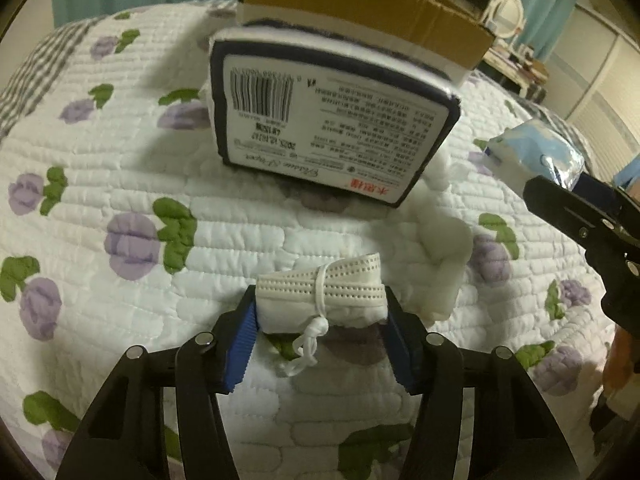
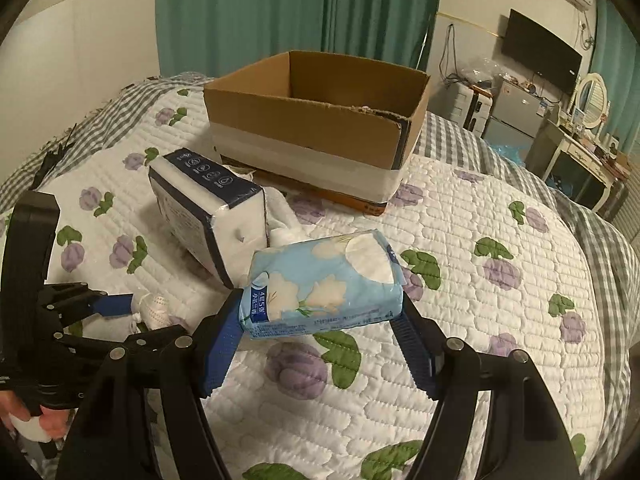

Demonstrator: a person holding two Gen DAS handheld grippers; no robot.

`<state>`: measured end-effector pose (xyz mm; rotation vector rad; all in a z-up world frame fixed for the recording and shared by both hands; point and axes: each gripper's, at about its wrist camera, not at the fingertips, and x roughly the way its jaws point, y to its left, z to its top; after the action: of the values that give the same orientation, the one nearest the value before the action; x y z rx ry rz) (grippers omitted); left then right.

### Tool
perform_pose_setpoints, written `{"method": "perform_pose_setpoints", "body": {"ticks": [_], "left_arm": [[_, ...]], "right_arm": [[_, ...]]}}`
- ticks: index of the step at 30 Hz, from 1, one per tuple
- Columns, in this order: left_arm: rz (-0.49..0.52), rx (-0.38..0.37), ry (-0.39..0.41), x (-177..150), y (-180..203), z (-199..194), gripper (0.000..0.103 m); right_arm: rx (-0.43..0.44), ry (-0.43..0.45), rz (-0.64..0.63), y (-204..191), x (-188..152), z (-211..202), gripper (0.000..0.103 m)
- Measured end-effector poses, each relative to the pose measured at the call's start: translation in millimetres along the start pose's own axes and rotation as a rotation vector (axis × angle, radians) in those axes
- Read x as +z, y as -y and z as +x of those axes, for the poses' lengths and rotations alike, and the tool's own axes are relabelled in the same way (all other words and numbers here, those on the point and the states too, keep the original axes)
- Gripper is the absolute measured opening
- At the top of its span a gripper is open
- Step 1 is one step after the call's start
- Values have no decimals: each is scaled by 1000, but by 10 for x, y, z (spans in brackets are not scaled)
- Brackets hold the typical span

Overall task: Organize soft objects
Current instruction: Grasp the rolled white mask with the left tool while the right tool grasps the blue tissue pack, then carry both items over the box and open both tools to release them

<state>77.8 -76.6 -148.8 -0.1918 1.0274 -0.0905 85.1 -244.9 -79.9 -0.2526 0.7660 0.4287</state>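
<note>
A rolled white face mask (image 1: 320, 292) tied with its ear loop lies on the quilt, and my left gripper (image 1: 320, 302) is shut on it, a blue pad against each end. Beyond it a navy-and-white tissue pack (image 1: 332, 120) leans tilted, barcode side toward me, with white fluffy stuffing (image 1: 436, 248) beside it. My right gripper (image 2: 320, 304) is shut on a light-blue flowered tissue pack (image 2: 324, 284), held just above the bed. From the left wrist view that pack (image 1: 532, 152) and the right gripper (image 1: 568, 184) show at the right edge. My left gripper (image 2: 136, 320) with the mask (image 2: 158, 308) appears at the lower left.
An open cardboard box (image 2: 312, 128) stands on the bed behind the navy pack (image 2: 208, 208). The bed carries a white quilt with purple flowers (image 2: 500, 220). A fridge, a television and a dressing table stand at the far right. A hand (image 2: 40, 420) grips the left tool.
</note>
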Motion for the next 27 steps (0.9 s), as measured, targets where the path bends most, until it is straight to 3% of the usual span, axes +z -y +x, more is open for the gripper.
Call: {"method": "perform_pose_setpoints", "body": {"ticks": [6, 14, 22, 27], "left_arm": [[91, 44, 91, 69, 70, -386, 56], [146, 44, 235, 352, 95, -908, 56], [202, 30, 389, 879, 174, -1444, 56], [242, 24, 476, 1338, 265, -1599, 56]], "right_arm": [[-107, 29, 4, -106, 45, -159, 72], [-143, 112, 44, -151, 274, -568, 72], [-166, 220, 43, -139, 702, -978, 72], [-184, 291, 40, -47, 1153, -1128, 72]]}}
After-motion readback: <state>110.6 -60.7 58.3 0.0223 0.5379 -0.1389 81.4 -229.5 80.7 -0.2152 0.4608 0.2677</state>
